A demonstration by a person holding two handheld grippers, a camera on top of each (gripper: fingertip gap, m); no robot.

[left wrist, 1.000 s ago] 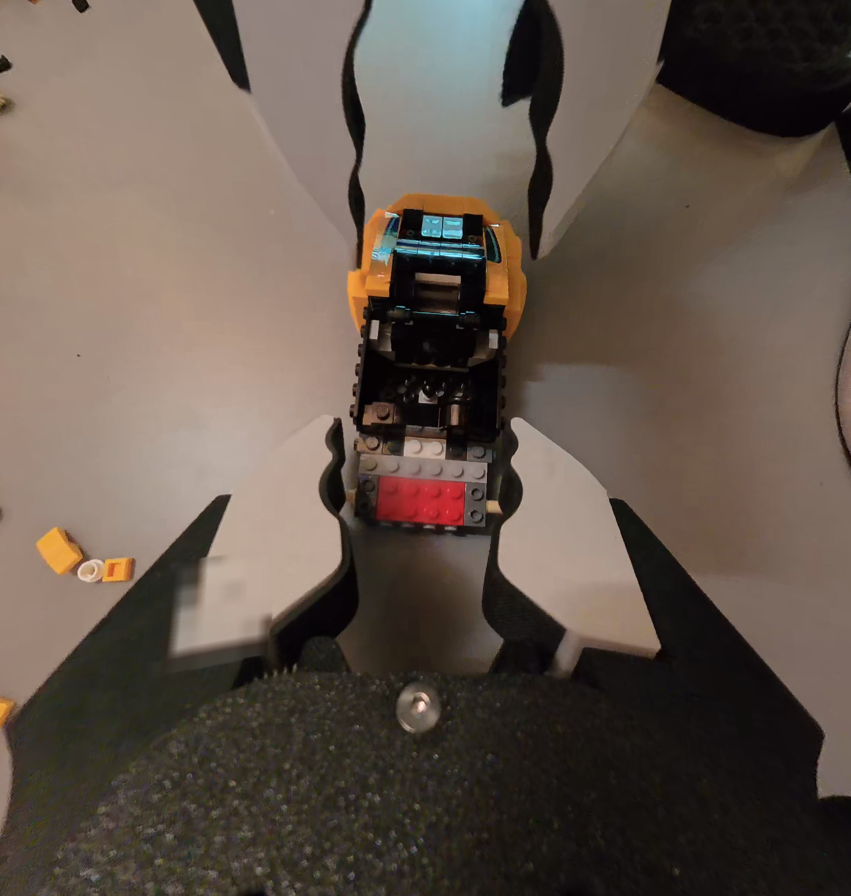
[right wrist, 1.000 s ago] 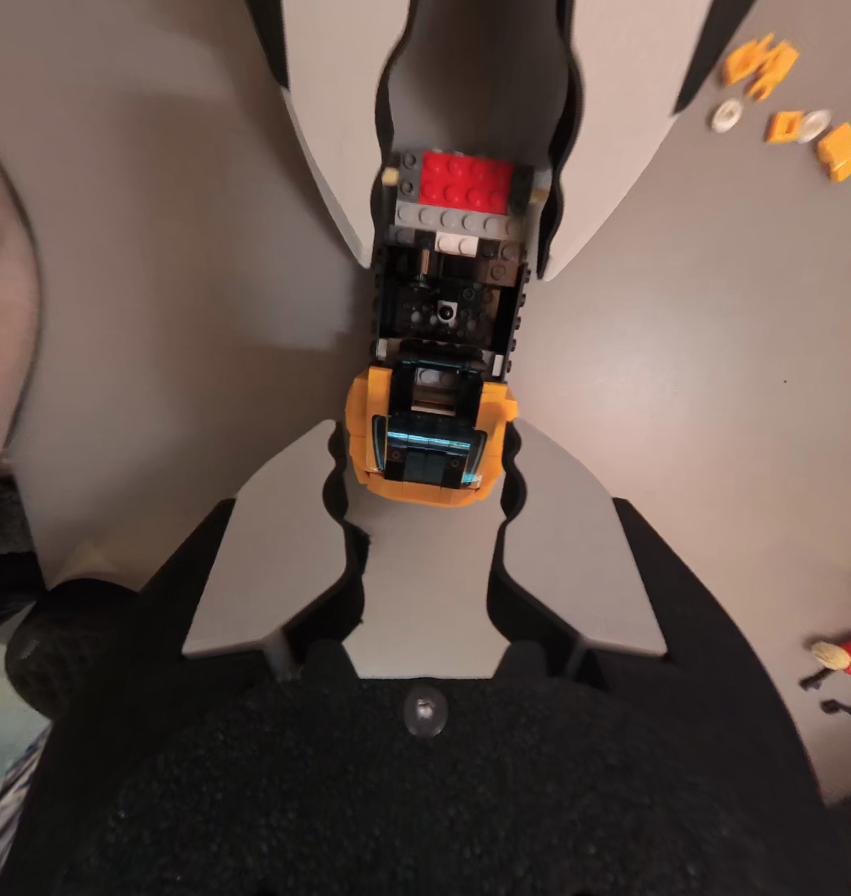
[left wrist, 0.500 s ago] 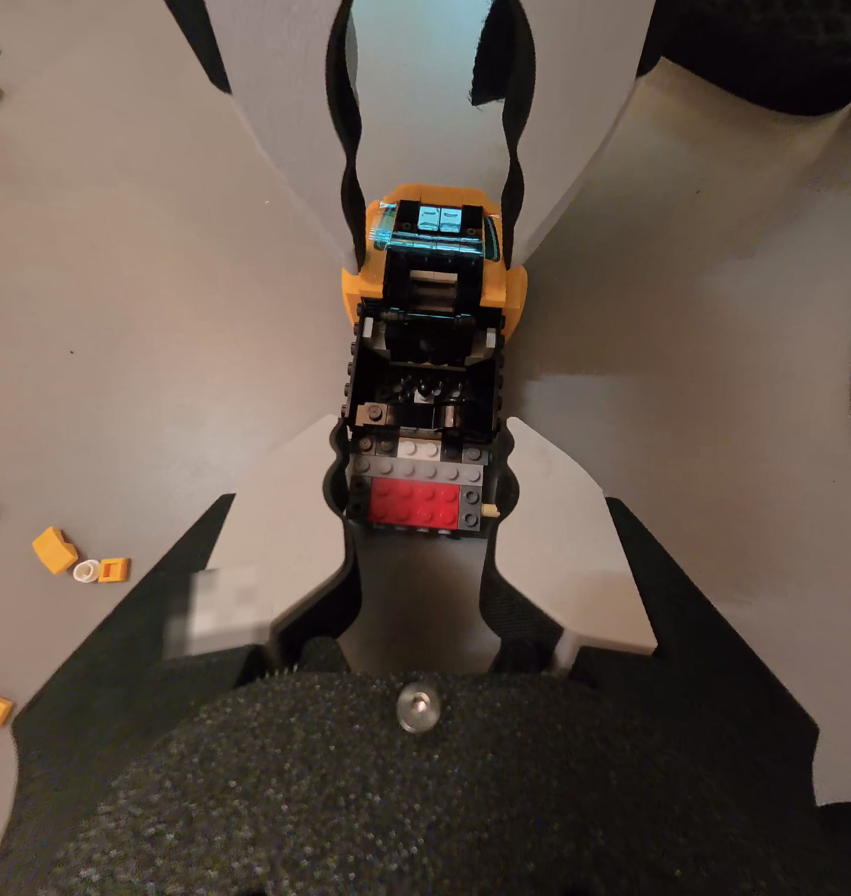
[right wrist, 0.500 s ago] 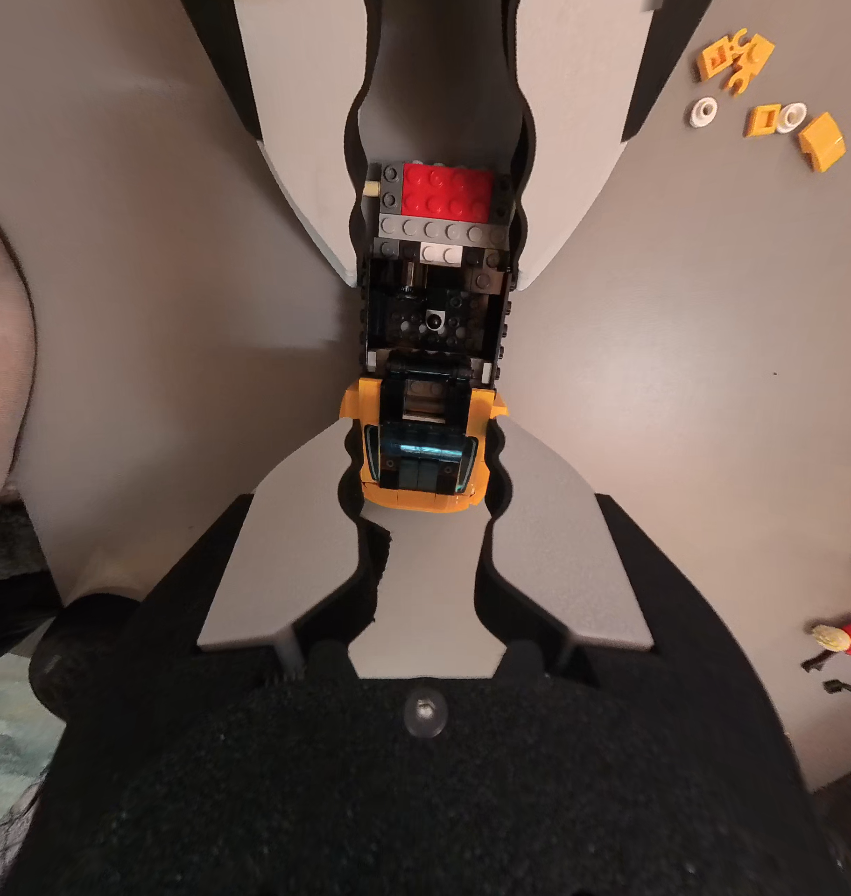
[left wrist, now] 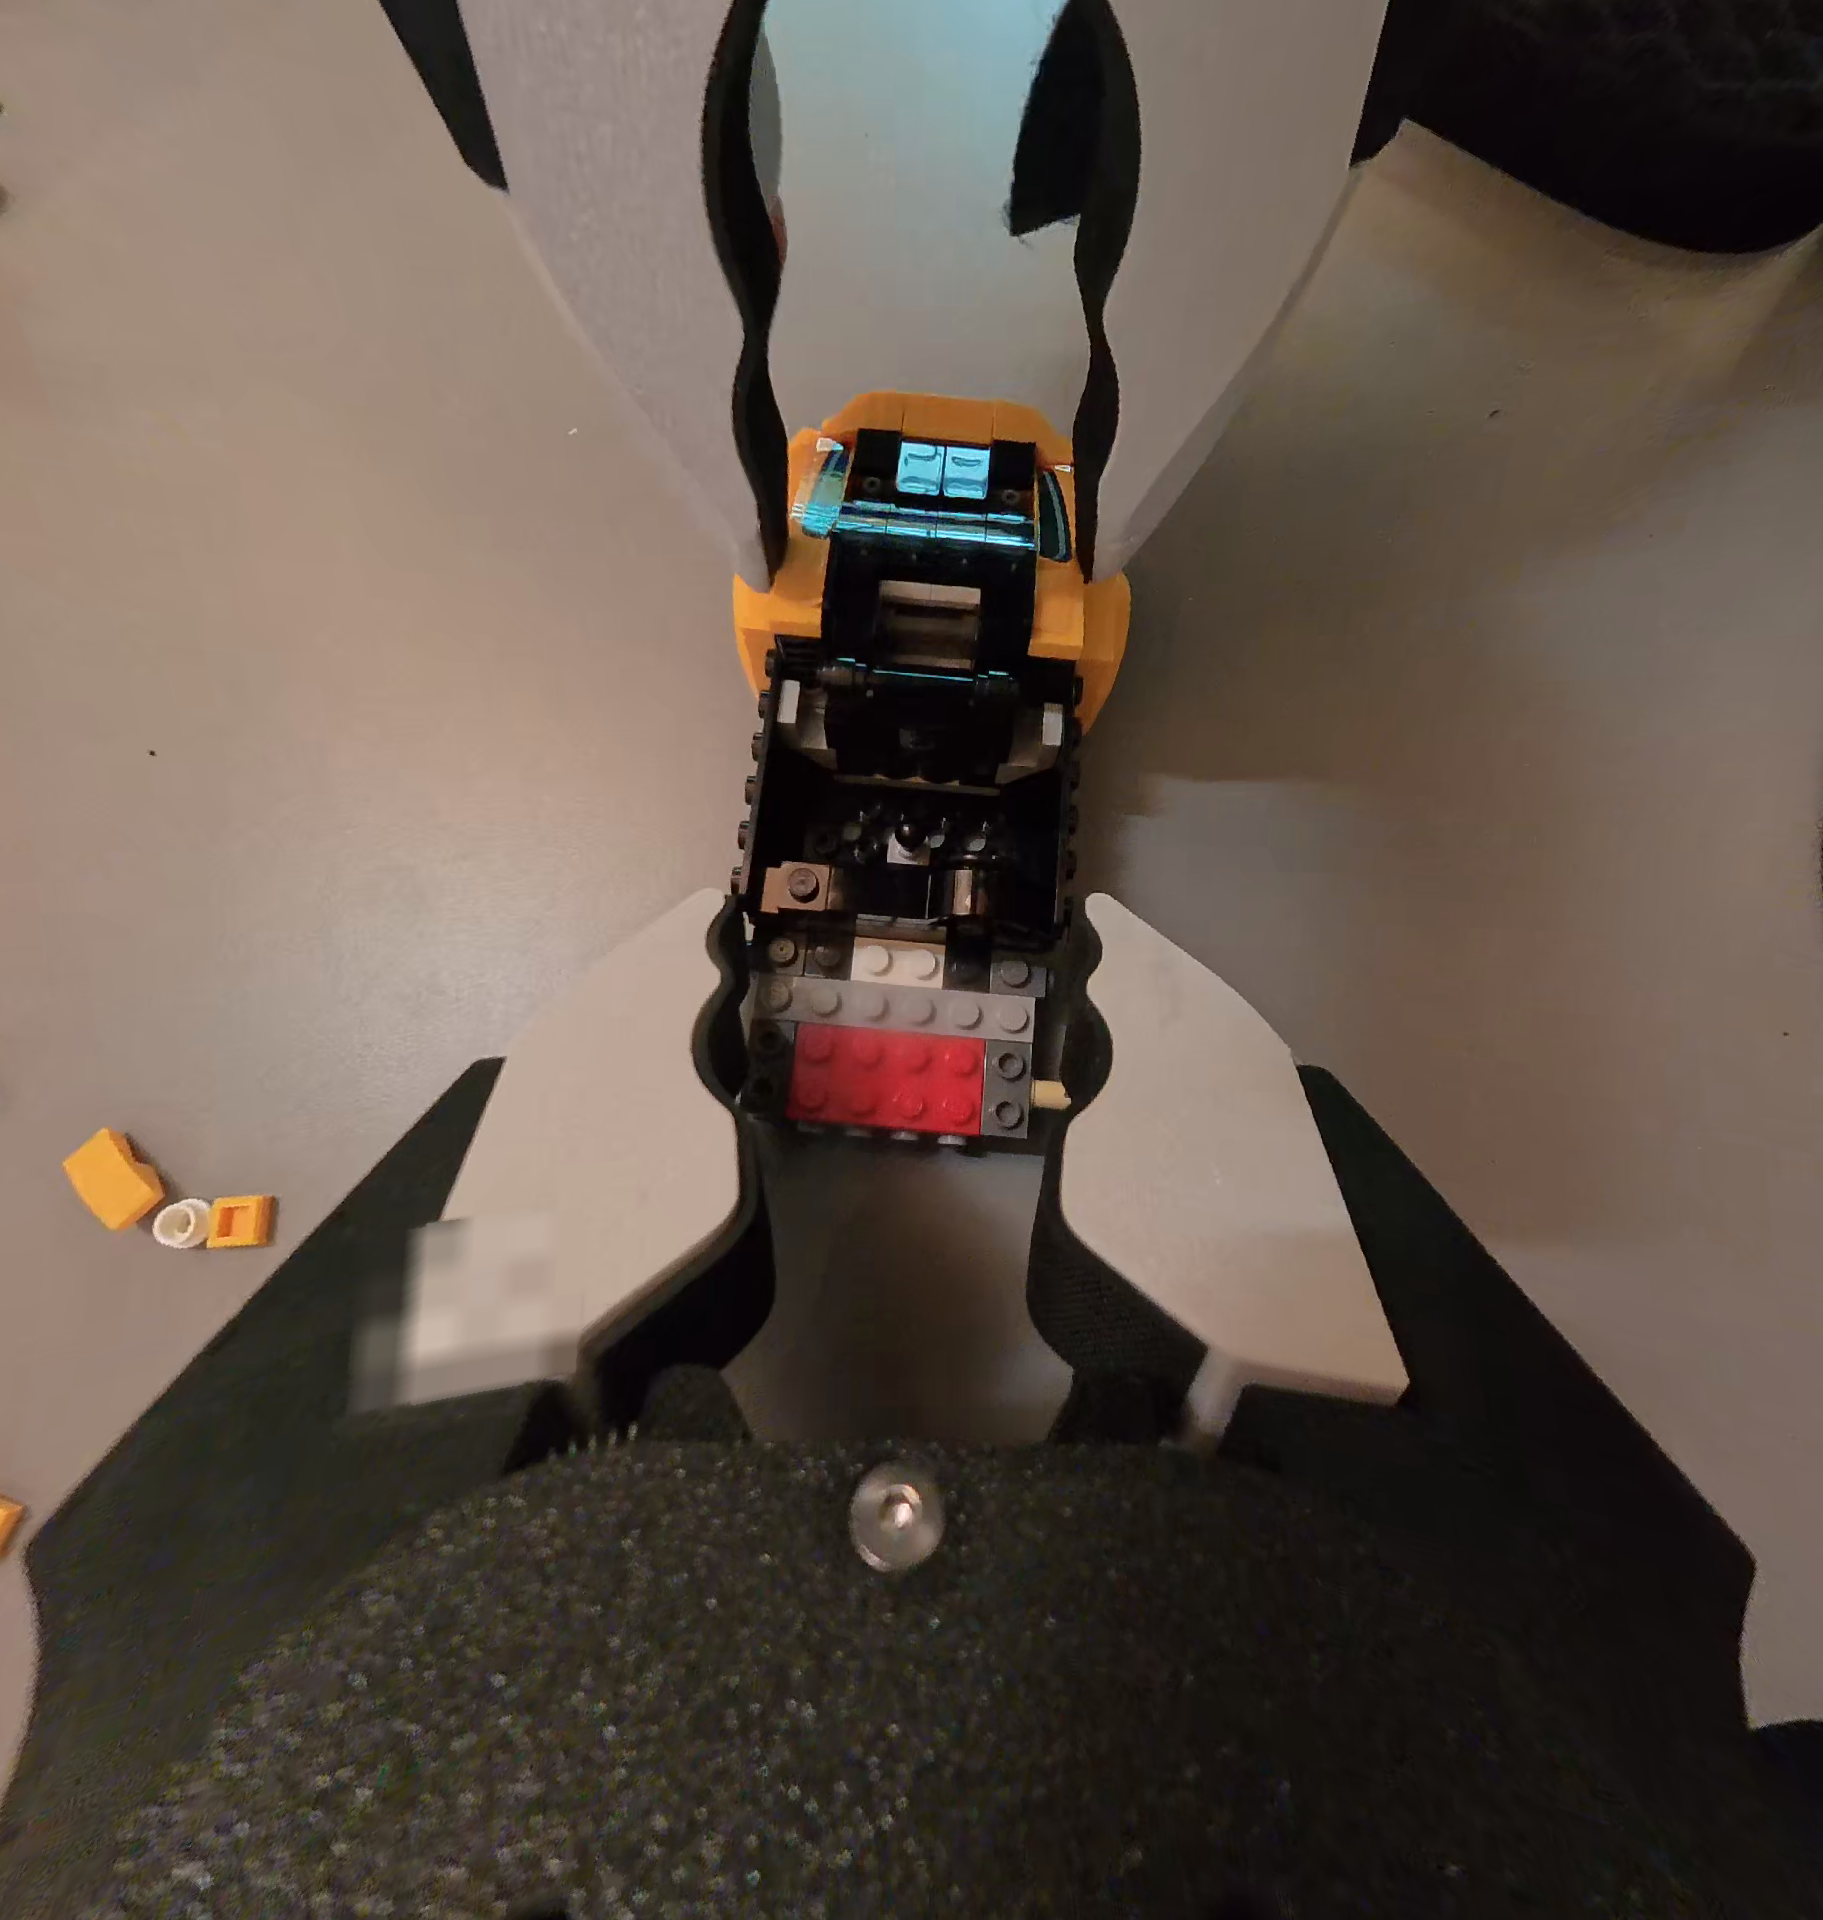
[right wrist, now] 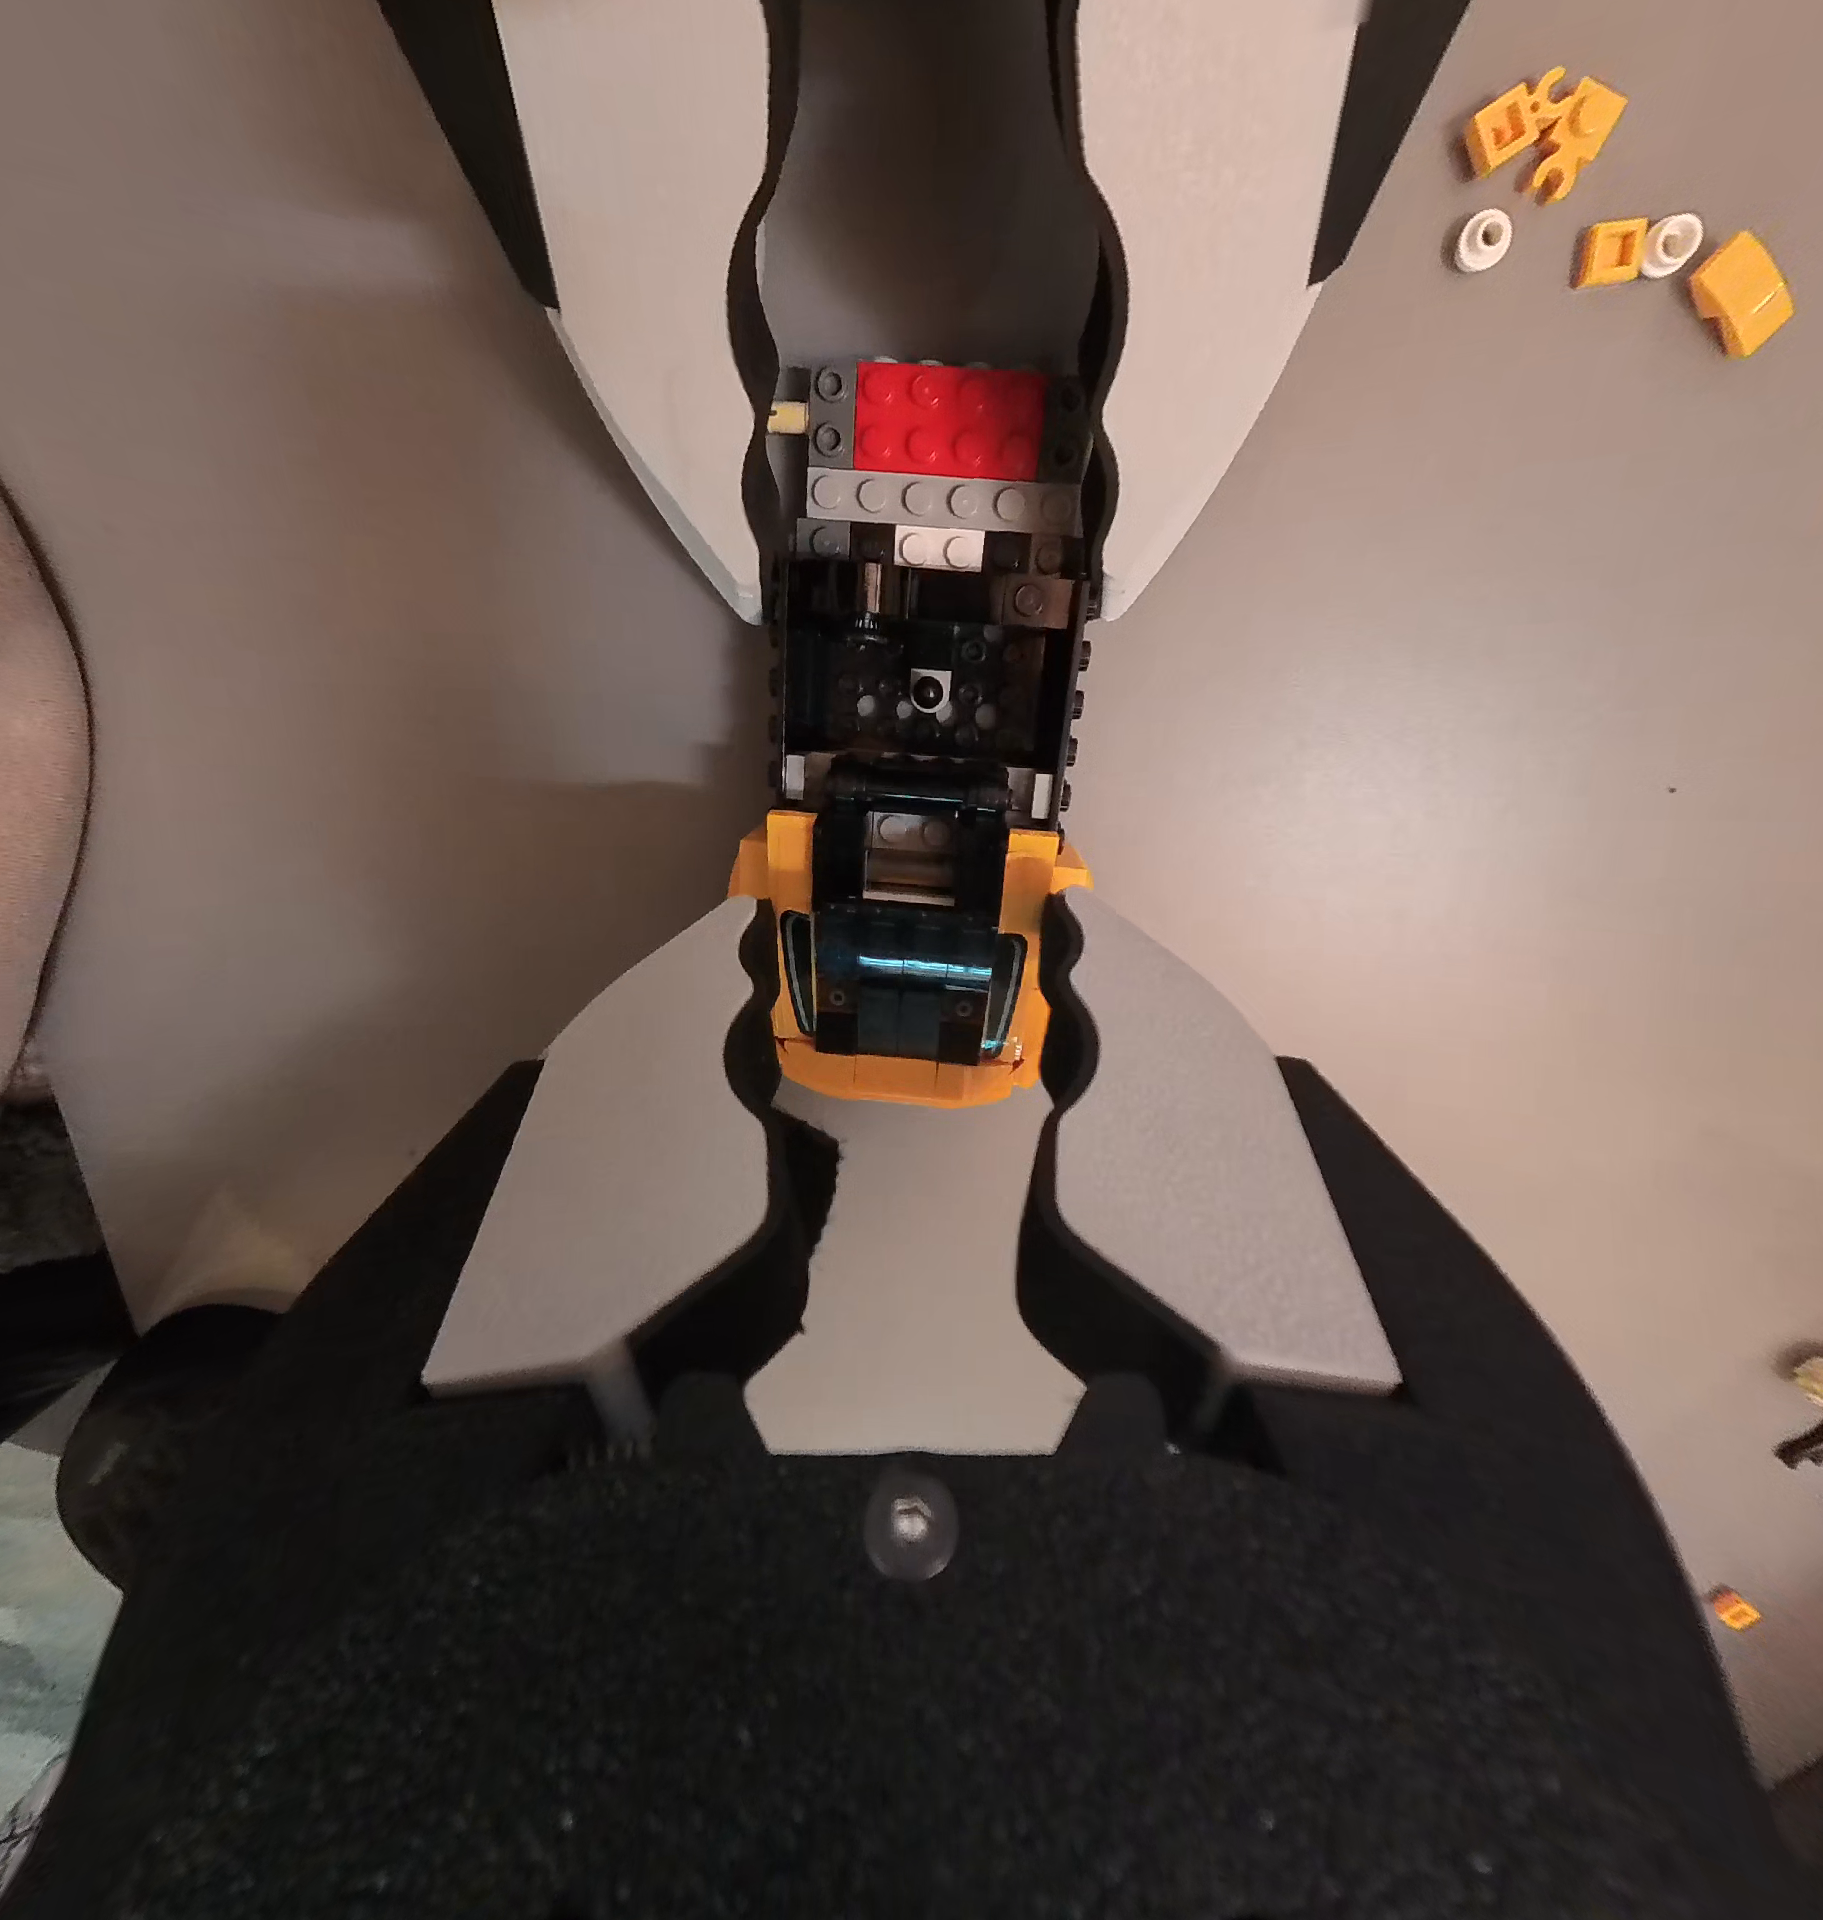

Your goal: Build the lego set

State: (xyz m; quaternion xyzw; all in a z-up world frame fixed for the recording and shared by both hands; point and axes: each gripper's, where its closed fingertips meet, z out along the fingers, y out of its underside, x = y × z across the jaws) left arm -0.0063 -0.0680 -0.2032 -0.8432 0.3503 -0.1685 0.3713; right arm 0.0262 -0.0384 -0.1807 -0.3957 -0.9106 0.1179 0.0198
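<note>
Left gripper (left wrist: pixel 902 1039) clamps the red-plated rear of the half-built orange-and-black brick car (left wrist: pixel 912 790) | right gripper (right wrist: pixel 902 997) clenches its orange nose | risk: opposed squeeze or twist pops the hinged windscreen section loose.

No writing, number or sign can be read in either view. The only patch that might bear a label lies on the near-left finger of the left tongs (left wrist: pixel 902 1029), and it is covered by a mosaic blur, so nothing there is legible.
</note>
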